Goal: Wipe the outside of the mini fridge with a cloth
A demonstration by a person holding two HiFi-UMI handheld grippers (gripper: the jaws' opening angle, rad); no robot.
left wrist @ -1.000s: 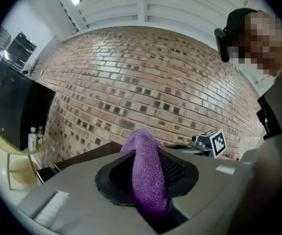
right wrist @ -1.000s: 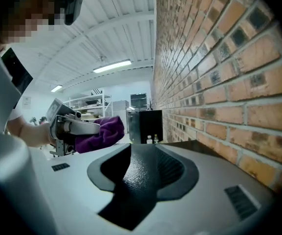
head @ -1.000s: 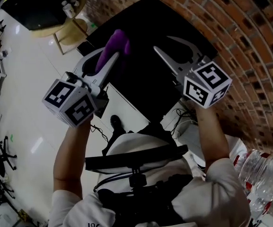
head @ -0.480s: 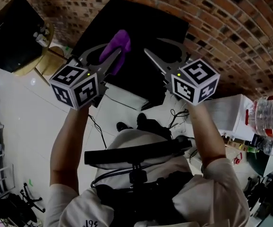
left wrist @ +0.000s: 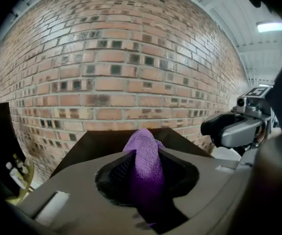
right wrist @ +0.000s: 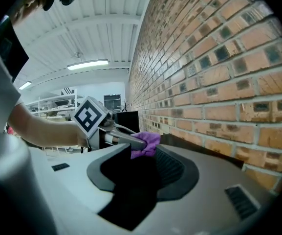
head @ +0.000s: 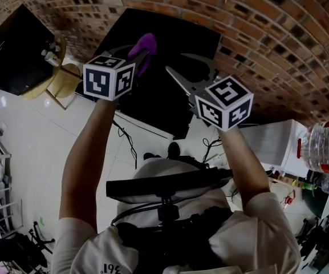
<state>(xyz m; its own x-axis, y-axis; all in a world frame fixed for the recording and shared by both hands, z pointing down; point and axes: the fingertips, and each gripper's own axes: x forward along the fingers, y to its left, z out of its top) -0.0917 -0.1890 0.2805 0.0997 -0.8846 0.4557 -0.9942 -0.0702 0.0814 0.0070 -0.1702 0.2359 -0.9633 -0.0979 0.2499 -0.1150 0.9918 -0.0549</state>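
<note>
Cloth [head: 146, 43], purple and bunched into a roll, is clamped in the left gripper [left wrist: 148, 153]: the jaws are closed on its middle and its free end sticks out past the fingertips. In the head view that end hangs over the top of the black mini fridge [head: 170, 33], near the fridge's left edge; no view shows whether the cloth touches the surface. The right gripper [head: 177, 63] is beside it, over the middle of the fridge top, with its jaws standing partly apart and nothing between them. In the right gripper view, the cloth shows beyond its jaws, in the other tool.

The mini fridge stands with its back to the brick wall [head: 278, 33], which curves round behind and to the right of it. Its front edge and near corner face the person, and white floor [head: 16, 130] lies open before it. To the left of the fridge, a small round wooden table [head: 59, 79] with little bottles on it stands near the fridge's side, and beyond that is a second black cabinet [head: 16, 56]. To the right, a white box [head: 272, 141] sits near the wall with a narrow strip of floor between it and the fridge, and dark cables [head: 212, 144] trail there. Clear water bottles [head: 324, 147] stand further right.
</note>
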